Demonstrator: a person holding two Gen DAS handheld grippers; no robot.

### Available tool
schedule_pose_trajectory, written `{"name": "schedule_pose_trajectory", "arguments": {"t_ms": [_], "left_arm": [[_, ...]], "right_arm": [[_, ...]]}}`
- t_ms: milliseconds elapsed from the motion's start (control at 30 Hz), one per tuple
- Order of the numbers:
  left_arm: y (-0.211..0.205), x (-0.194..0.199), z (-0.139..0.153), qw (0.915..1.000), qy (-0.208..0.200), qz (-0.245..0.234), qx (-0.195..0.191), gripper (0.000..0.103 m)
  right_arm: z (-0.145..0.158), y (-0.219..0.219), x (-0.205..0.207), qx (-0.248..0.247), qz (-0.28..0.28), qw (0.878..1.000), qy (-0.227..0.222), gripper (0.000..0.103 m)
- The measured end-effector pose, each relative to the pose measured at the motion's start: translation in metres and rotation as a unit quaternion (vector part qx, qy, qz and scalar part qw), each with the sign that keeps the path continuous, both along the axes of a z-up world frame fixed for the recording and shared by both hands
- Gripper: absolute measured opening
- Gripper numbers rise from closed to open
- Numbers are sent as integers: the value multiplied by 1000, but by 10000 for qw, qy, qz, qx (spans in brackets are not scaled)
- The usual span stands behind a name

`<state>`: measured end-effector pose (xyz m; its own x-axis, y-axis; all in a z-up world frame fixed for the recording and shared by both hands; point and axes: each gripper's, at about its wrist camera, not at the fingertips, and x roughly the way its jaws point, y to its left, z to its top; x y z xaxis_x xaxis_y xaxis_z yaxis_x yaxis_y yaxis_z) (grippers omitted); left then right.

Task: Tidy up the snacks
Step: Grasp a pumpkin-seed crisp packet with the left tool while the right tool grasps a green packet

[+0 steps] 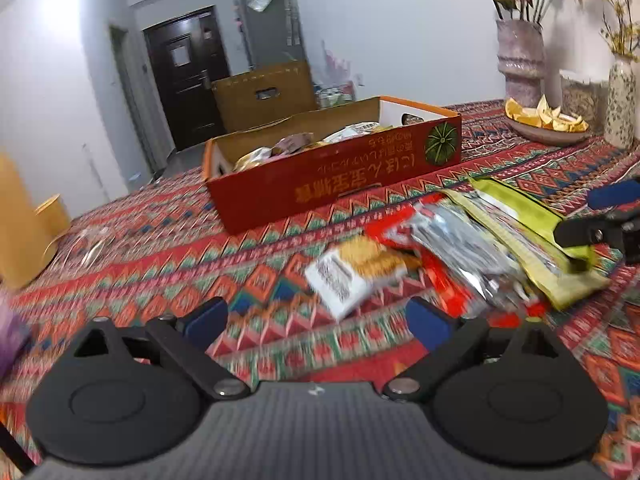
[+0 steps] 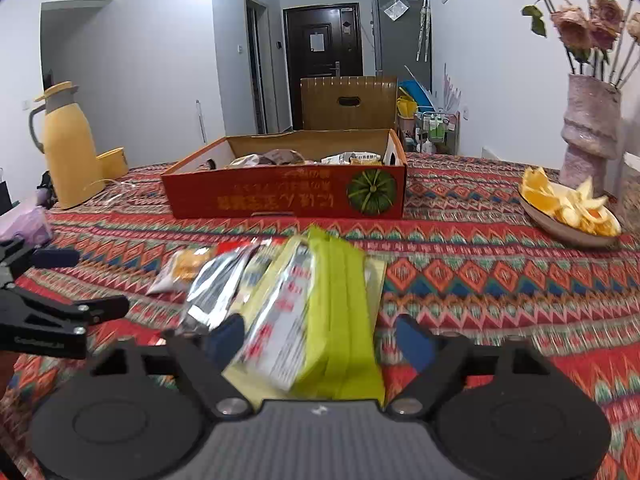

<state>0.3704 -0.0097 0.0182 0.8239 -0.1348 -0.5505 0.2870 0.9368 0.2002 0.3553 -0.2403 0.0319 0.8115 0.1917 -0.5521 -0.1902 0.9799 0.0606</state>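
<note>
A red cardboard box [image 1: 336,172] with several snack packs inside stands on the patterned tablecloth; it also shows in the right wrist view [image 2: 288,196]. In front of it lies a pile of loose snacks: a lime-green packet [image 2: 340,312], a silver foil packet [image 2: 216,288], a red packet [image 1: 436,276] and a small orange-and-white biscuit pack [image 1: 352,276]. My left gripper [image 1: 316,320] is open and empty, just short of the biscuit pack. My right gripper [image 2: 320,340] is open, with the near end of the green packet between its jaws.
A plate of orange peel [image 2: 568,208] and a pink vase of dried flowers [image 2: 592,136] stand at the right. A yellow thermos jug [image 2: 68,148] and a yellow cup [image 2: 114,162] stand at the far left. A speckled vase [image 1: 622,104] is at the right edge.
</note>
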Motion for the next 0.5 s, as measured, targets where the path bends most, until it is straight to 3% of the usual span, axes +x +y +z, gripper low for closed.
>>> {"name": "schedule_pose_trajectory", "arguments": {"t_ms": [200,300,500], "left_arm": [[-7,54,-11,9976,327,-602,-71,79],[-7,74,-18,9937,679,-857,-252,78],[-15,80,-25,9900,365,-1353,-143,81]], "right_arm": [[-14,-11,47,386,-72,9989,257,58],[-24,-21,58,797,-60,9960,402,58],[-31,-29,66,1077,-16,9932,450,59]]}}
